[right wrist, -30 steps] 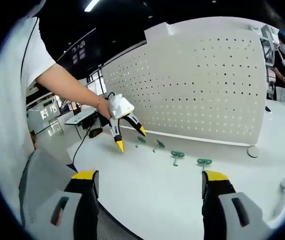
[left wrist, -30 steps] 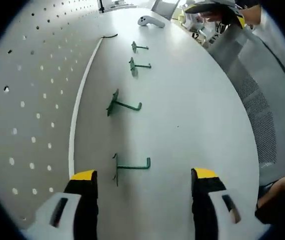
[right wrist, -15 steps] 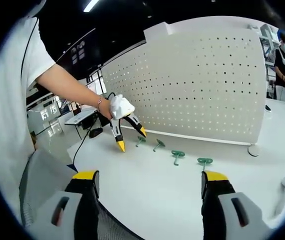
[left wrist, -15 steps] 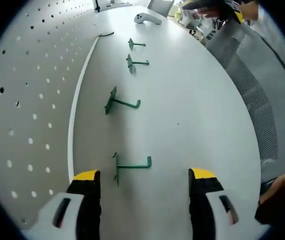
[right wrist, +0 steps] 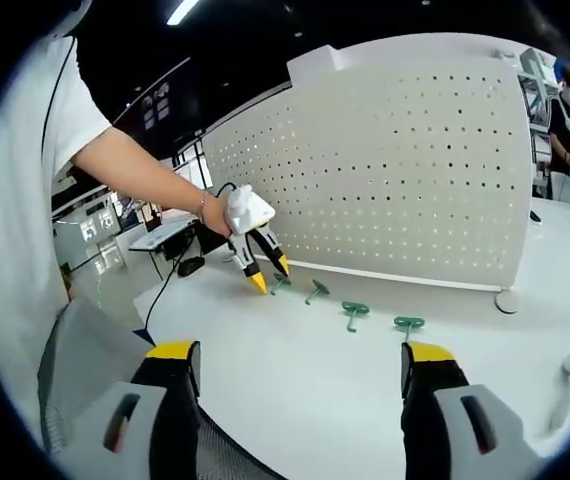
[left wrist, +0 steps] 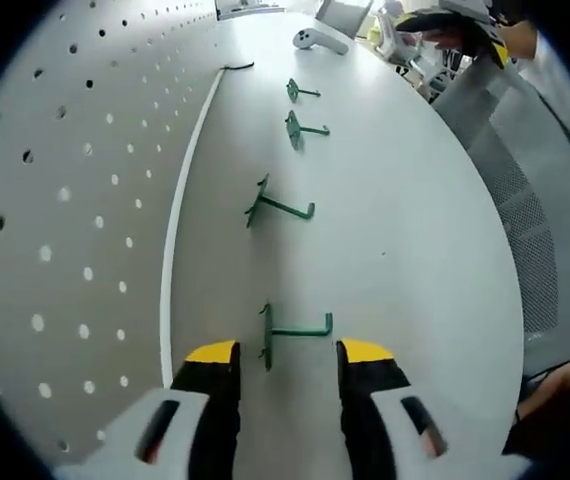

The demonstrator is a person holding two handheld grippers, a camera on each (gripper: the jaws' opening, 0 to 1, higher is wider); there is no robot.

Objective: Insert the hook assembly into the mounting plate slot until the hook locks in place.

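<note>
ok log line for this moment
left claw: open, straddling nearest green metal hook | right claw: open, idle | white pegboard: no hook mounted

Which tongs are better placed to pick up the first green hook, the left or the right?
Left. The left tongs are low over the table, their open tips on either side of the nearest hook. The right tongs are far back, open, with nothing between them.

Bright, even light; fisheye-warped edges
</note>
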